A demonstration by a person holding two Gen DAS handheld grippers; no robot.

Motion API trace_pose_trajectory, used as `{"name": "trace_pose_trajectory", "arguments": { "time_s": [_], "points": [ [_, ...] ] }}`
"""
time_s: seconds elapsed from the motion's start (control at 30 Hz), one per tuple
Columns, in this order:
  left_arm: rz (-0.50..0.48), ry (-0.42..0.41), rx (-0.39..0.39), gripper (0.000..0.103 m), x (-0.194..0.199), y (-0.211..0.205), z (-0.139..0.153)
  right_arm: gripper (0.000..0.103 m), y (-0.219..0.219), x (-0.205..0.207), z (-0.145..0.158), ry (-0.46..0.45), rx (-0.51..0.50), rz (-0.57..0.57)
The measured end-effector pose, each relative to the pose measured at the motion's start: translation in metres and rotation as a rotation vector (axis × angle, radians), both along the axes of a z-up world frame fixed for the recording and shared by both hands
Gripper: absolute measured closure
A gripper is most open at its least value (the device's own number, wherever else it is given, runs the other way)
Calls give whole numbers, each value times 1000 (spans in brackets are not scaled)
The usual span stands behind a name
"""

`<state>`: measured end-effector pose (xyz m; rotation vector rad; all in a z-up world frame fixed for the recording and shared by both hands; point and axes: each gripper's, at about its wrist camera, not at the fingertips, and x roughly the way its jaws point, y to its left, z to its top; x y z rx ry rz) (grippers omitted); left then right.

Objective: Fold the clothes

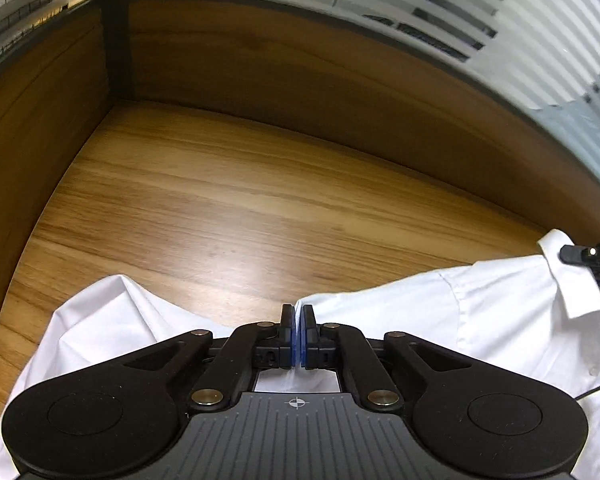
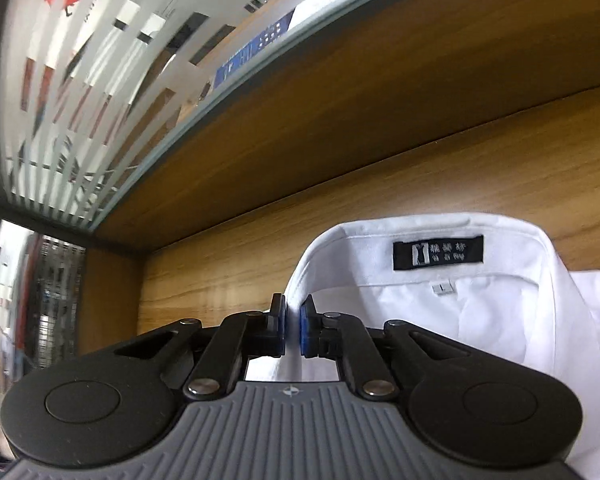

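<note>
Closest to our lenses are the two tools themselves. Our left gripper (image 1: 299,330) has its jaws shut, blue pads nearly meeting, and we judge a thin edge of the white dress shirt (image 1: 480,312) is pinched there, at what looks like the shoulder or sleeve edge, though the cloth between the pads is barely visible. Our right gripper (image 2: 293,322) has its jaws closed on the collar (image 2: 440,224), a fold of the collar's edge standing plainly between the pads.

From the right wrist view the shirt lies with its collar open toward us, the black neck label (image 2: 438,252) and the small size tag (image 2: 443,288) showing just below it. From the left wrist view the white cloth spreads to both sides of the tool, with a rumpled hump at the left and the collar far to the right, where the tip of the right gripper is seen touching it. All of it rests on the wooden bench (image 1: 220,200), bounded by a low wooden partition (image 1: 300,60) topped with striped frosted glass (image 1: 520,20).

We judge this to be the grasp that begins a fold: both holds are made, nothing is folded yet. Next we need to lift both holds together, keeping the cloth taut between them, and carry that edge over evenly so the shirt does not twist or slip.
</note>
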<state>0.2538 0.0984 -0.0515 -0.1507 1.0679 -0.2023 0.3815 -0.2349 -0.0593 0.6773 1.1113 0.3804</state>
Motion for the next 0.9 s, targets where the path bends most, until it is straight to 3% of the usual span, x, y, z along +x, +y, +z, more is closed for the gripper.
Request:
{"name": "trace_pose_trajectory", "arguments": {
  "time_s": [0.2, 0.27, 0.33, 0.4, 0.47, 0.7, 0.9],
  "points": [
    [74, 9, 95, 101, 16, 9, -15, 94, 21, 22, -25, 9, -121, 48],
    [96, 21, 63, 101, 19, 17, -13, 89, 24, 22, -27, -3, -149, 53],
    [89, 18, 48, 100, 19, 19, -6, 67, 23, 21, -20, -16, -176, 36],
    [73, 16, 42, 99, 18, 17, 1, 61, 19, 19, -7, -30, -161, 23],
    [54, 18, 25, 96, 18, 11, 9, 60, 11, 11, 7, -44, -145, 14],
    [-45, -18, -74, 60, 17, -42, 42, 58, -44, -42, 50, -96, -223, -42],
    [-184, -8, -190, 52, 27, -117, 62, 55, -110, -96, 56, -94, -328, -116]
  ]
}}
